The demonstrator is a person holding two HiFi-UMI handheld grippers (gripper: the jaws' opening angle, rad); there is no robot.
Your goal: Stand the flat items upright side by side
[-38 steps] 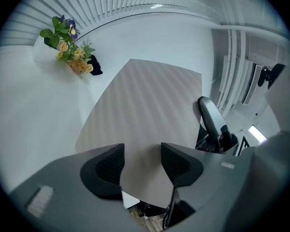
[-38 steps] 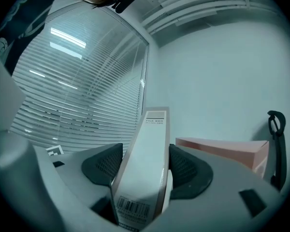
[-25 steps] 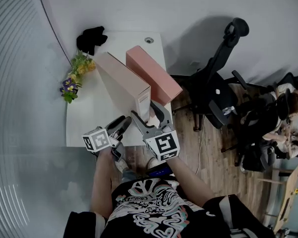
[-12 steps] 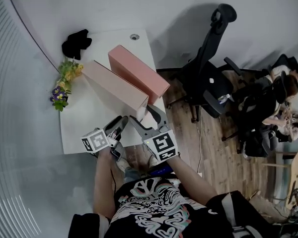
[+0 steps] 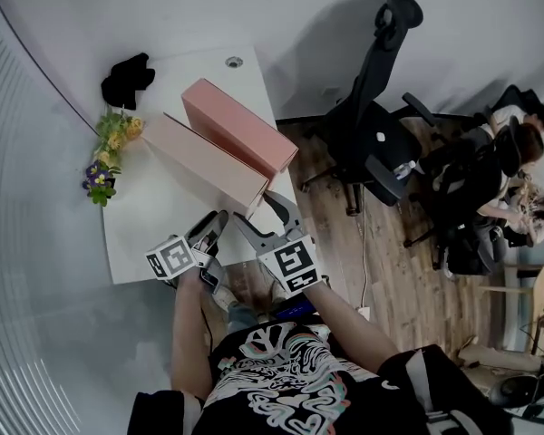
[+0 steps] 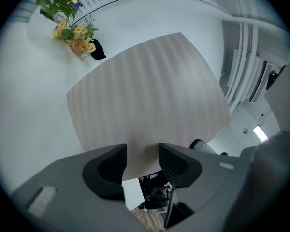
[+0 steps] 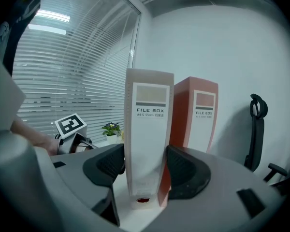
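Boxes take the middle of the head view: a beige box (image 5: 208,159) and a pink box (image 5: 236,134) stand upright, just beside each other, on a white table (image 5: 154,234). Their near ends reach the table's near right corner. Flowers (image 5: 109,148) lie at the table's left edge, with a black object (image 5: 127,78) beyond them at the far corner. An office chair (image 5: 372,134) stands on the wood floor to the right. The right gripper (image 5: 257,208) straddles the beige box's near end. The left gripper (image 5: 214,223) sits just to its left, near the same end.

In the left gripper view, the beige box's broad striped face fills most of the frame and its lower corner shows between the jaws. The jaws stand apart at a middling gap. No pad is seen pressing on the box. The flowers and the black object lie past the box at the upper left.

In the right gripper view, the jaws are set wide, with a pad against each side of the beige box's spine, low down near the table. The spine carries a "FILE BOX" label. The pink box stands just behind and to the right, with the same label. Blinds (image 7: 72,66) cover the window on the left, and the chair shows at the right edge.
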